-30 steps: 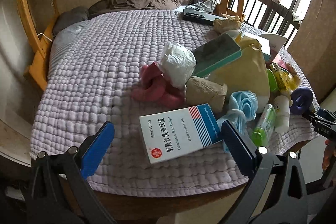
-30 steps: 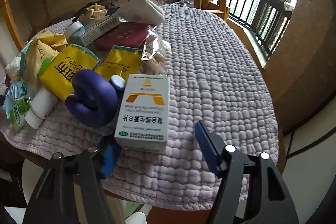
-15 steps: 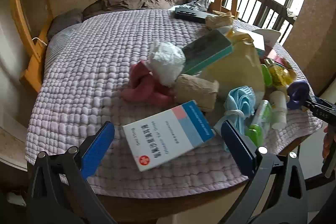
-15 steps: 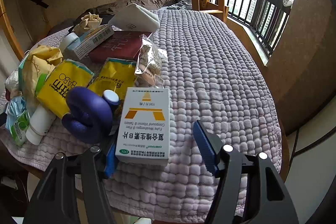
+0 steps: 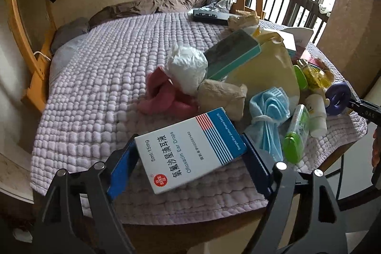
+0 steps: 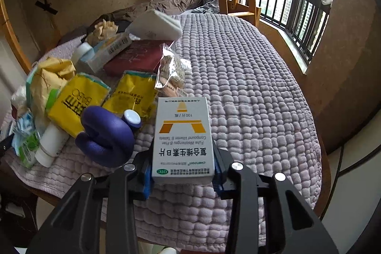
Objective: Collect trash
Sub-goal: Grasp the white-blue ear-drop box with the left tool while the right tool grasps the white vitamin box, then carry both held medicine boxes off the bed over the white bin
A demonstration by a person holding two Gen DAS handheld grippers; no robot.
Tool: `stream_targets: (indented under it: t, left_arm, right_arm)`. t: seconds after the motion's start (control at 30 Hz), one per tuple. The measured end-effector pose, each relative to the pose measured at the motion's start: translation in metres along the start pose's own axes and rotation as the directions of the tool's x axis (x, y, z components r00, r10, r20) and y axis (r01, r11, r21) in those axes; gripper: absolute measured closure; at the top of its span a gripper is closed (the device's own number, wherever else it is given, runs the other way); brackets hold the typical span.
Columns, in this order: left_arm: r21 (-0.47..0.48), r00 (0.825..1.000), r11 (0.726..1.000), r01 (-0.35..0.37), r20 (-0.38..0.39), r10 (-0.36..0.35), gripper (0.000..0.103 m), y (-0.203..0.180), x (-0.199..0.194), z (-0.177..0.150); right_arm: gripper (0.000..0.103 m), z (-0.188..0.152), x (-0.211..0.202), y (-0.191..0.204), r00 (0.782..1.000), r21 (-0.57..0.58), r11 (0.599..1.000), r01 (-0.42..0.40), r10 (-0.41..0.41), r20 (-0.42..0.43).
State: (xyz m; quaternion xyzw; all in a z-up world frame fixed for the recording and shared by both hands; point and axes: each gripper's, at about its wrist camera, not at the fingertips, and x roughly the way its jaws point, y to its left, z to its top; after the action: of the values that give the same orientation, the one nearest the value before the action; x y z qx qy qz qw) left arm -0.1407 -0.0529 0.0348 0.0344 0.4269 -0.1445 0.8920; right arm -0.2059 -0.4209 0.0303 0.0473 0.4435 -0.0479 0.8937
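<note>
- left gripper (image 5: 190, 158): jaws closing on the ear drops box (image 5: 190, 149), blue pads touching both short ends; box lies tilted at the near edge of the purple quilted cover (image 5: 100, 92)
- right gripper (image 6: 182, 167): jaws closing, pads pressed on both sides of the vitamin B box (image 6: 182, 139), near end of box clamped, far end pointing away over the cover
- just right of the ear drops box: blue face mask (image 5: 269, 111), bundled; green-capped tube (image 5: 295, 135) beside it, near the cover's right edge
- behind the ear drops box: crumpled brown paper (image 5: 223, 94), pink cloth (image 5: 162, 94), white crumpled wrapper (image 5: 188, 66), all touching in a heap
- teal-edged box (image 5: 233, 51) leans on a tan paper bag (image 5: 264, 68) further back
- purple ring-shaped item (image 6: 104, 135) just left of the vitamin B box, near the left pad; white-capped bottle (image 6: 132, 120) behind it
- yellow packets (image 6: 78, 101), a dark red book (image 6: 138, 58) and a clear bag (image 6: 171, 73) crowd the left half in the right wrist view
- open room: left wrist view, cover is bare to the left and far side; right wrist view, bare to the right up to the rounded edge
- wooden rim of the bench (image 5: 190, 230) shows under the cover's near edge
- dark railing (image 6: 293, 13) and window stand past the far right edge
</note>
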Motion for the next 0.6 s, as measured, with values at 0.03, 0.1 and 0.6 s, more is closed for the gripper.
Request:
stream_targets:
  t: [0.03,0.1,0.6]
  left_arm:
    - [-0.002,1.0,1.0,-0.01,0.008,0.01,0.019,0.0,-0.003,0.001]
    - [-0.015,1.0,1.0,-0.007,0.014,0.008,0.019,0.003,-0.009,0.003]
    - [-0.068,1.0,0.997,0.02,0.007,-0.019,0.019,0.011,-0.037,0.002]
  right_arm:
    - [0.066,0.0,-0.003,-0.002,1.0,0.017,1.0,-0.004,0.004,0.009]
    - [0.066,0.0,-0.009,-0.006,1.0,0.039,0.999,-0.013,0.013,0.018]
    - [0.066,-0.01,-0.058,0.026,0.991,-0.01,0.992,-0.128,0.129,0.03]
